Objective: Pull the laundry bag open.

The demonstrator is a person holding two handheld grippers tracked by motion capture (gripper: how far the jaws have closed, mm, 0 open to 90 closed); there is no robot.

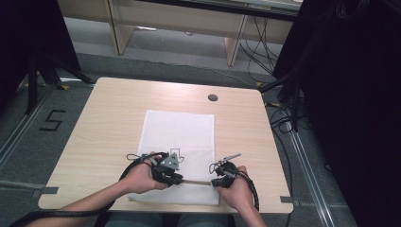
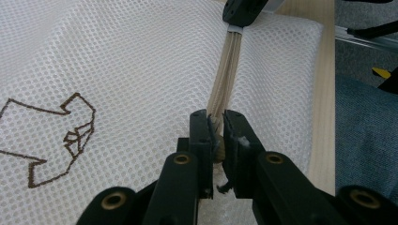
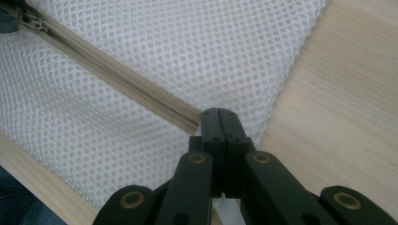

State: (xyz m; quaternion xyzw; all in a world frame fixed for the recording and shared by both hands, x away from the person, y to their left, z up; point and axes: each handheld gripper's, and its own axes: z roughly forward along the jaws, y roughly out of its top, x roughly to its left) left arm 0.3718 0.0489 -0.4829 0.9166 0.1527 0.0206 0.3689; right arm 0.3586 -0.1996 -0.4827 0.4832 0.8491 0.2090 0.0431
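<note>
A white mesh bag lies flat on the wooden table, with a brown outline logo on it. A beige zipper runs along its near edge. My left gripper is shut on the zipper's pull; in the left gripper view the jaws pinch it where the zipper begins. My right gripper is shut on the zipper's end at the bag's right edge, and the right gripper view shows the jaws closed tight where the zipper stops. The zipper is taut between them.
A round cable hole sits near the table's far edge. Bare wood borders the bag on the right. The floor at left carries a marked 5. Cables and dark curtains stand to the right.
</note>
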